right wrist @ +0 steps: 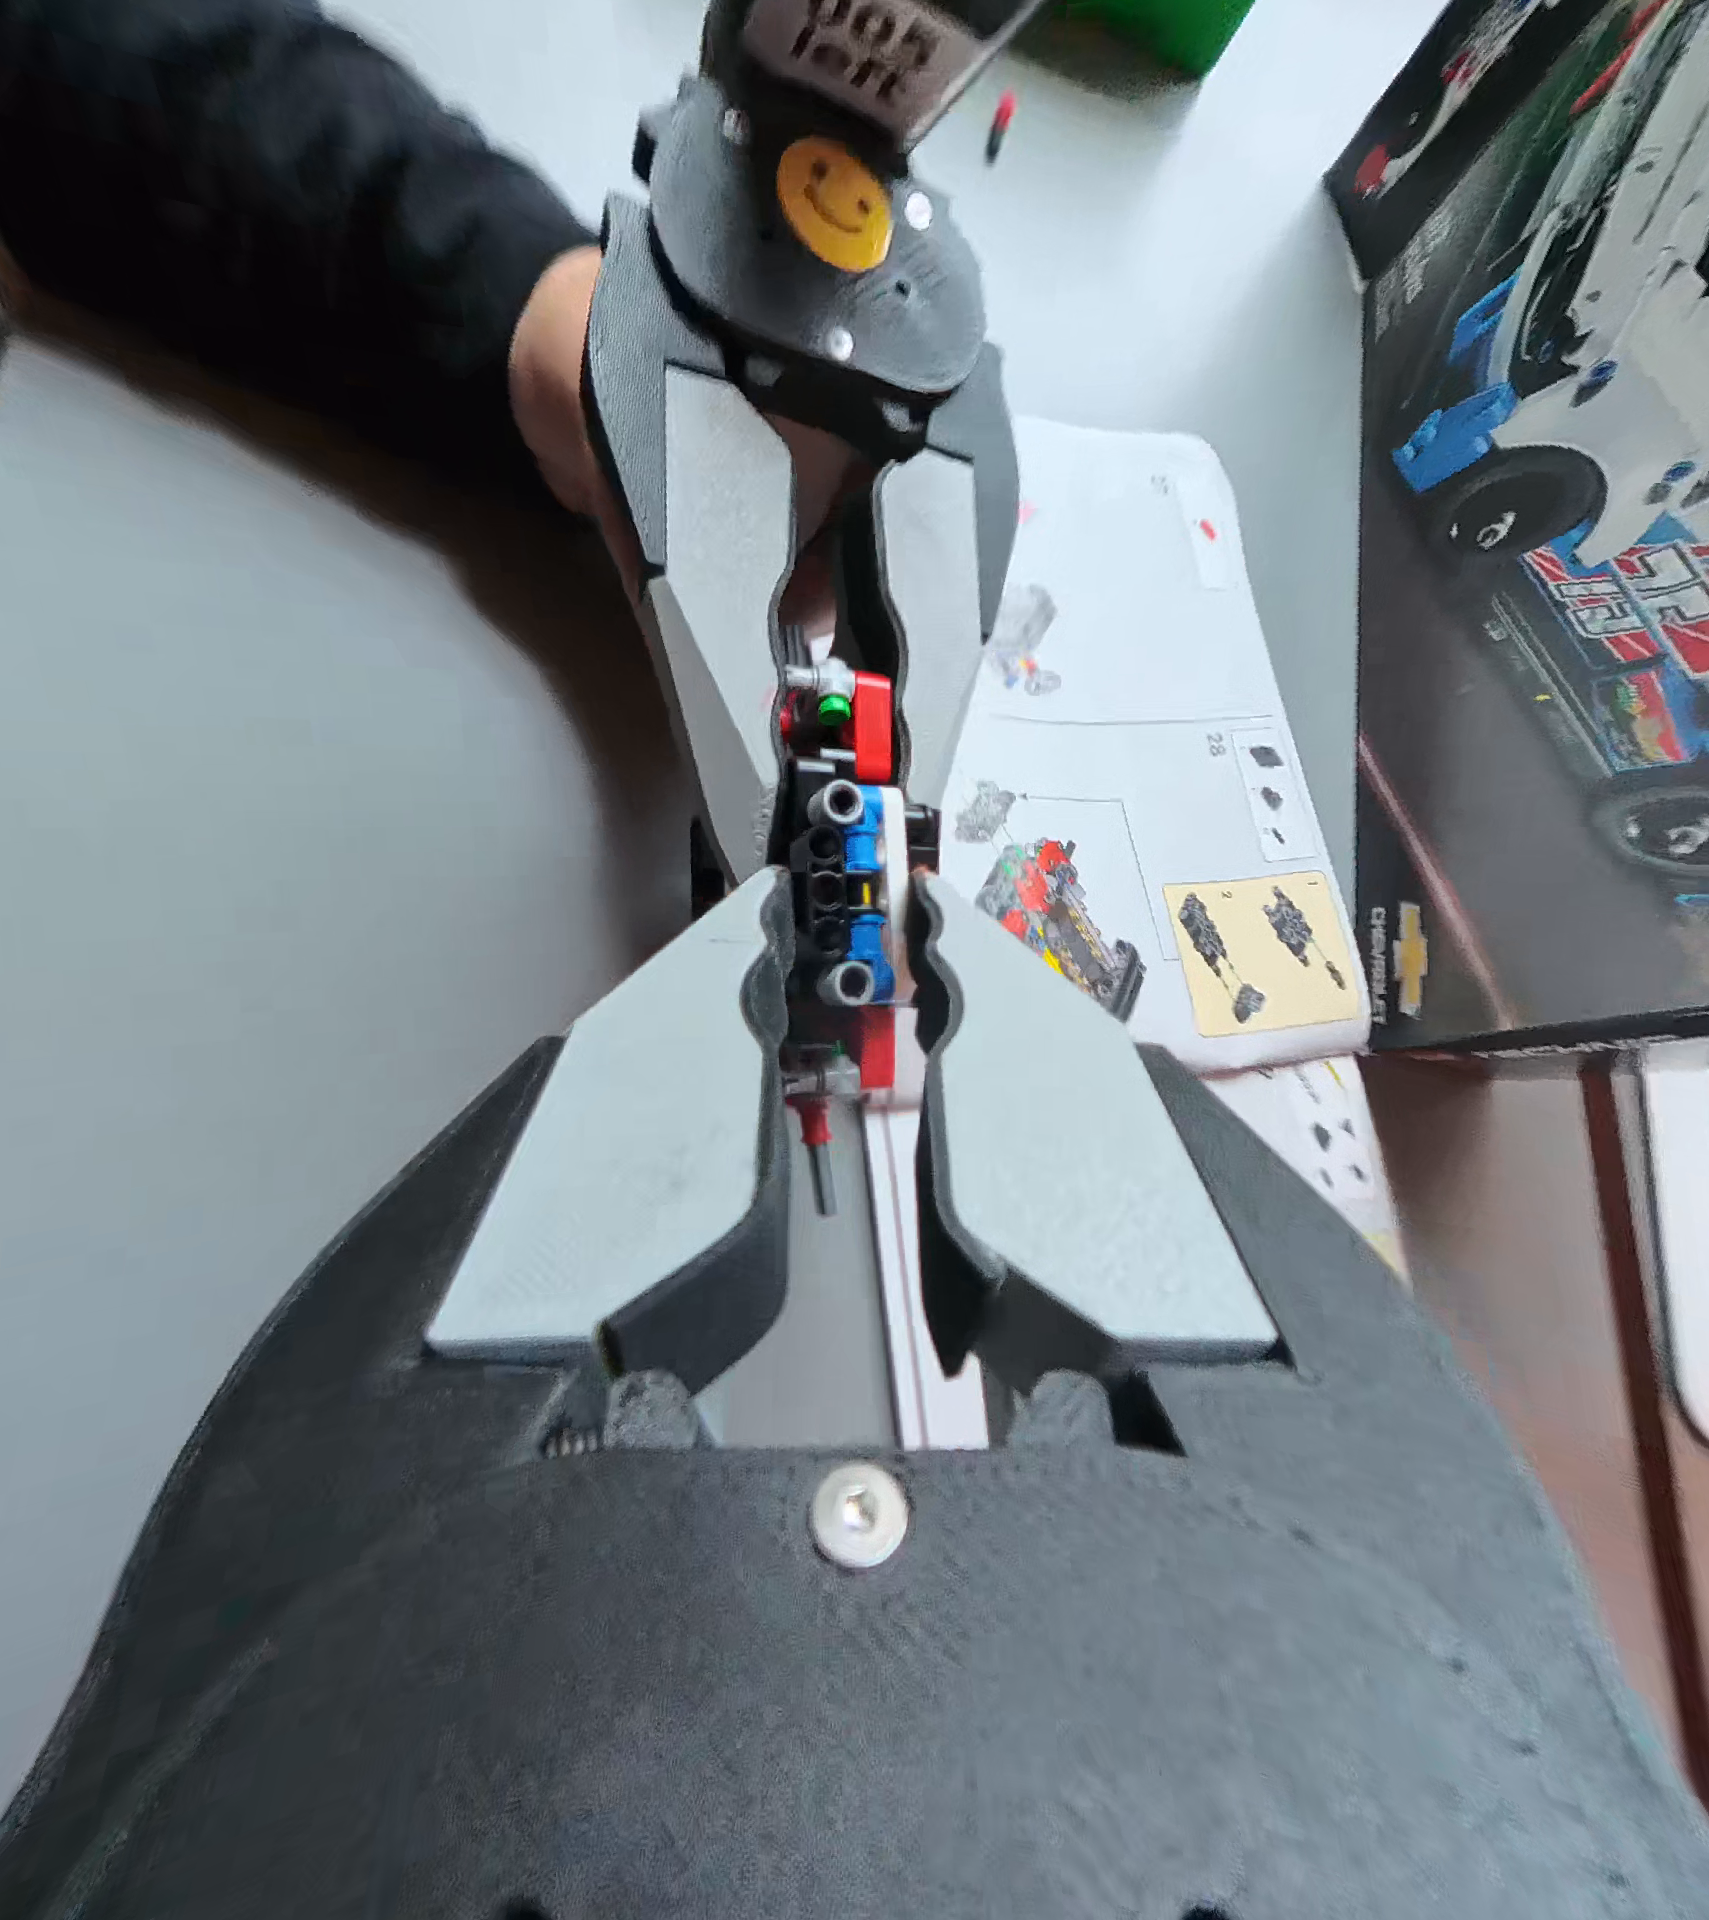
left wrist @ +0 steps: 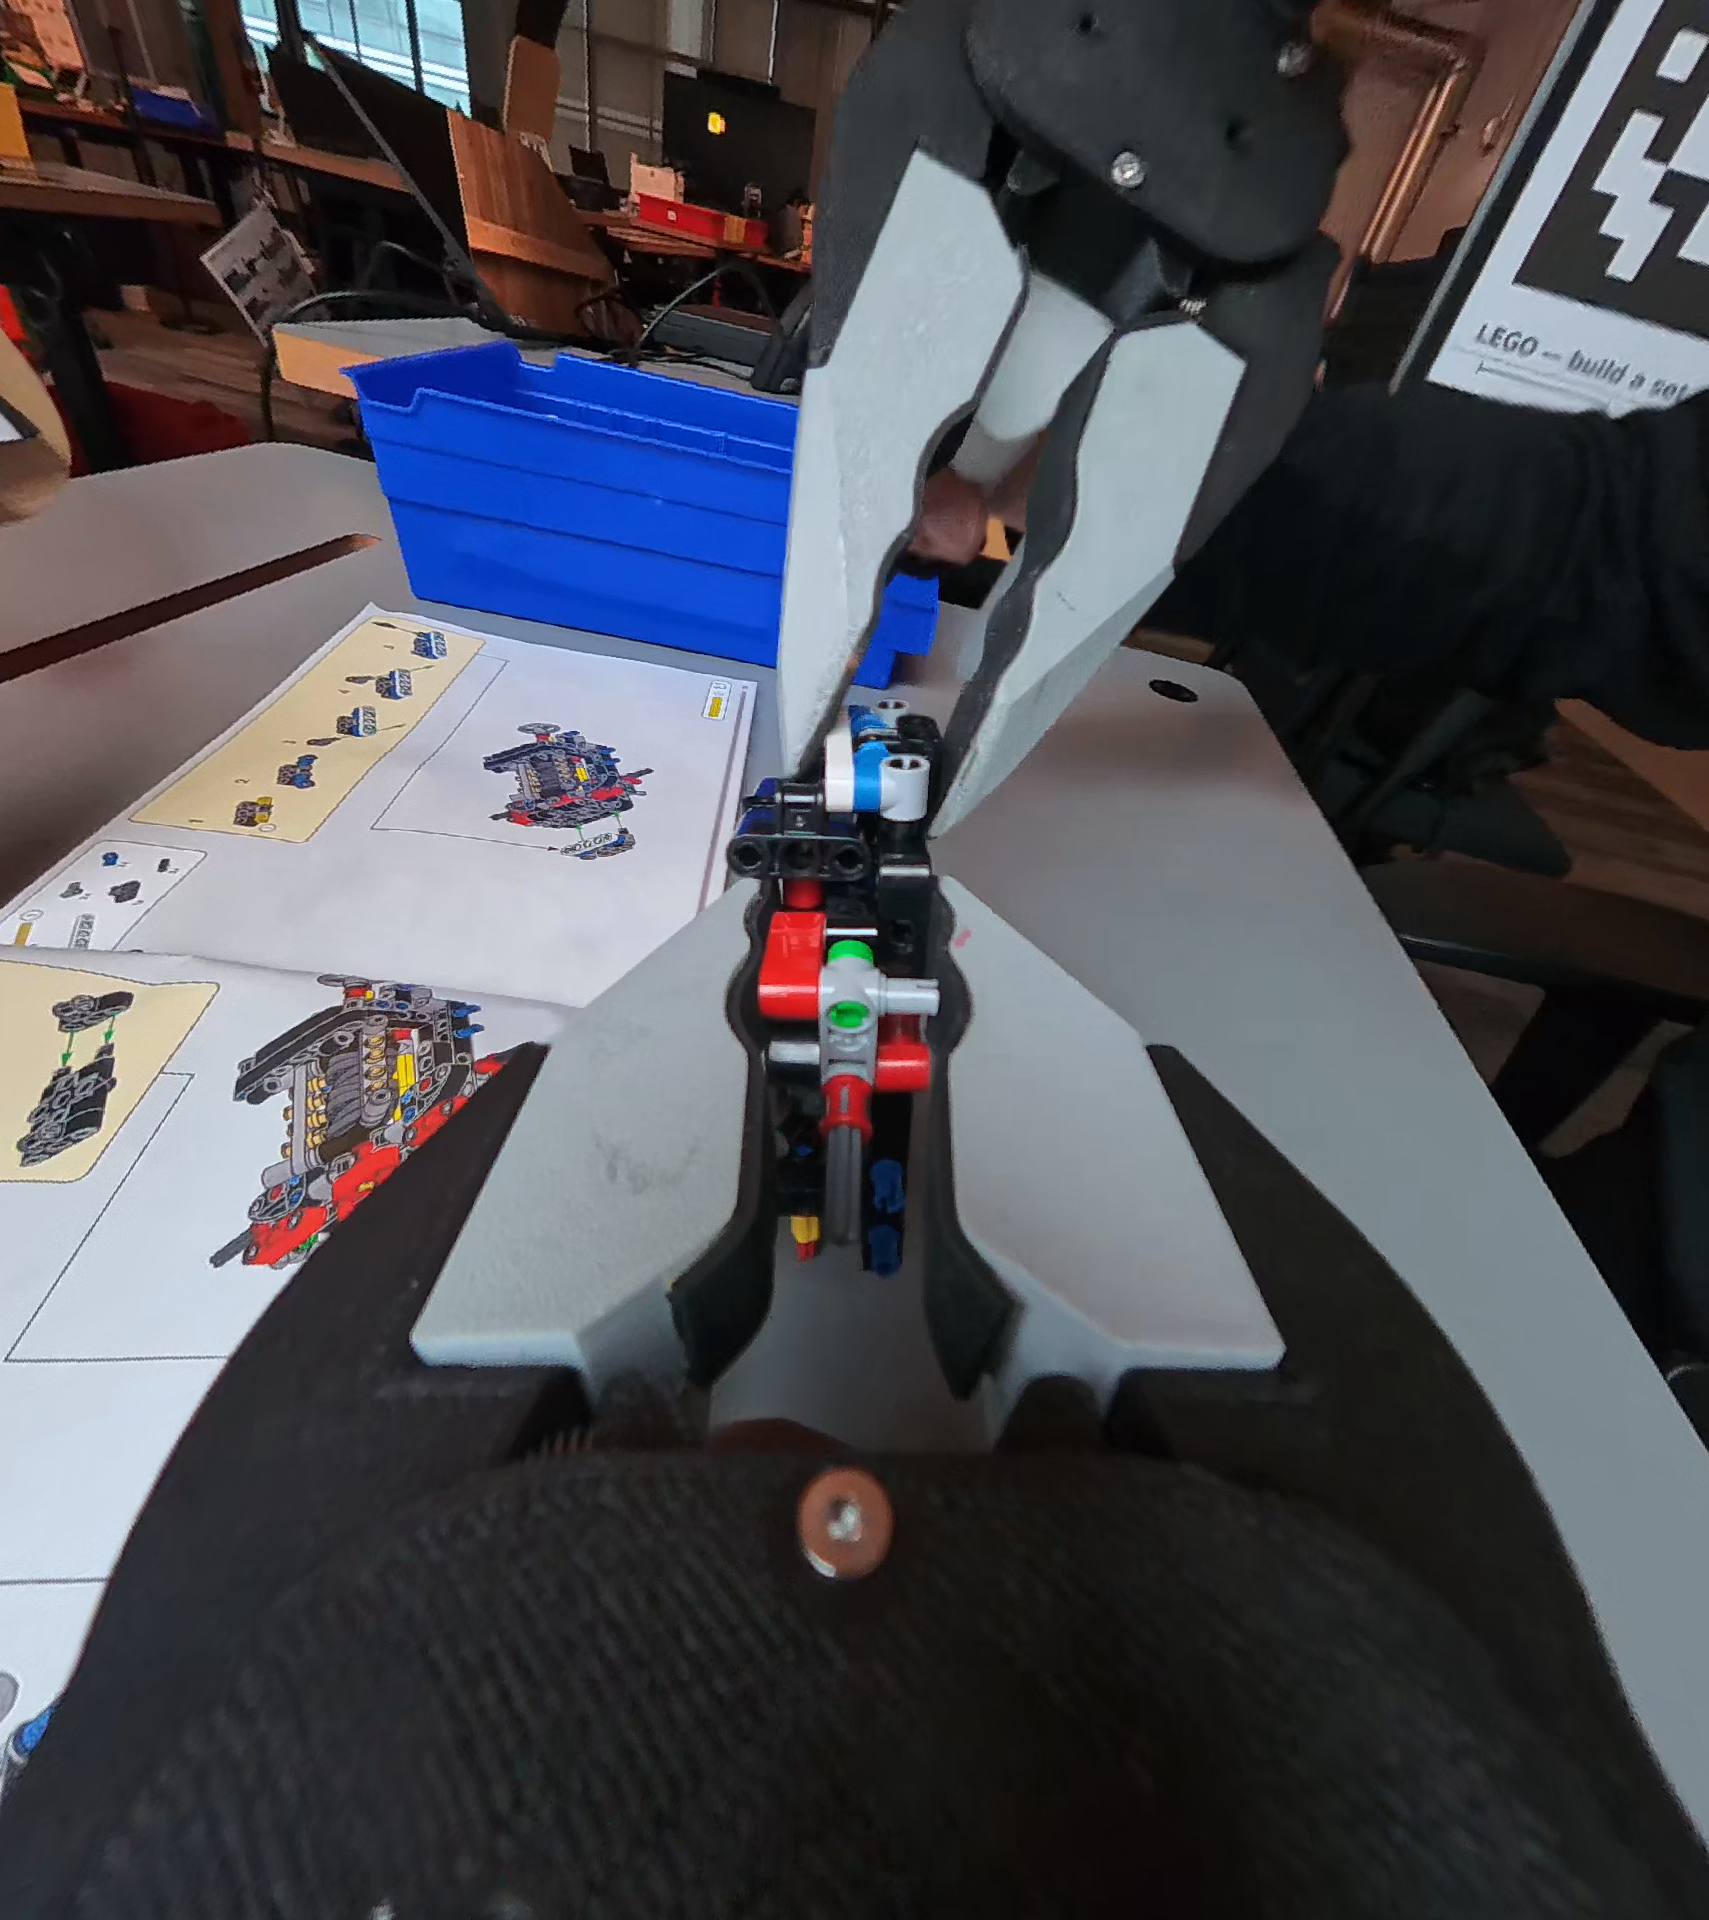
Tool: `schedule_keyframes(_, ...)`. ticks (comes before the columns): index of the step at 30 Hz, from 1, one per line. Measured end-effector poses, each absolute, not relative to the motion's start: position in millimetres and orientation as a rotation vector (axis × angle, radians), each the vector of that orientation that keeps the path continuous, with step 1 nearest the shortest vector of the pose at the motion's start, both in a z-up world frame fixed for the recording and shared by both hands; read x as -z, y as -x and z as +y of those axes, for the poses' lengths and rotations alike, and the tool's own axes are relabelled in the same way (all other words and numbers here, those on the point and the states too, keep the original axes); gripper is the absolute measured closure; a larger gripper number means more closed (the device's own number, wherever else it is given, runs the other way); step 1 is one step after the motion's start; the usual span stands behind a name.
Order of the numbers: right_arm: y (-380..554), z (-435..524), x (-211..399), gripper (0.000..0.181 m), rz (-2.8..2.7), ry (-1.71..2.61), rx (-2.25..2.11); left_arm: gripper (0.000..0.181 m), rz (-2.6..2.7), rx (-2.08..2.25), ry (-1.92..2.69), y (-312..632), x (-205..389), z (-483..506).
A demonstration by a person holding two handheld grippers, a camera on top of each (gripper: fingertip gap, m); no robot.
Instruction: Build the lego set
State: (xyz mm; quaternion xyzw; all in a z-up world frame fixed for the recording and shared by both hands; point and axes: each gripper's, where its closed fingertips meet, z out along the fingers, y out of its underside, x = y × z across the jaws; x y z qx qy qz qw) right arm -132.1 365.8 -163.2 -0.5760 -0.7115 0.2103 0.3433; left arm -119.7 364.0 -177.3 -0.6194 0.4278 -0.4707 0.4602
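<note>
Left wrist view shows our left tongs (left wrist: 845,997) closed on the lego assembly (left wrist: 845,935), lifted above the surface (left wrist: 1193,935). Our right tongs (right wrist: 845,935) grip its other end. We judge it light but fragile; hold the stiff black beams.
</note>
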Motion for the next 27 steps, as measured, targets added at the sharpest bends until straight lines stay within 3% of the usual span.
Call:
schedule_keyframes(1,133.2,367.0,162.0,0.162,-1.812,1.501,-0.602,0.156,1.039,1.174,1.528,120.3,177.2,365.0)
schedule_keyframes(17,112.2,371.2,148.3,0.152,-1.853,1.593,-0.723,0.156,1.038,1.213,1.521,121.0,177.0,364.6)
schedule_keyframes(22,116.3,368.1,157.9,0.168,-1.955,1.607,-0.684,0.156,1.048,1.205,1.514,121.4,177.1,363.9)
schedule_keyframes(27,119.3,368.7,158.2,0.169,-1.924,1.577,-0.719,0.157,1.039,1.235,1.518,124.9,177.1,364.5)
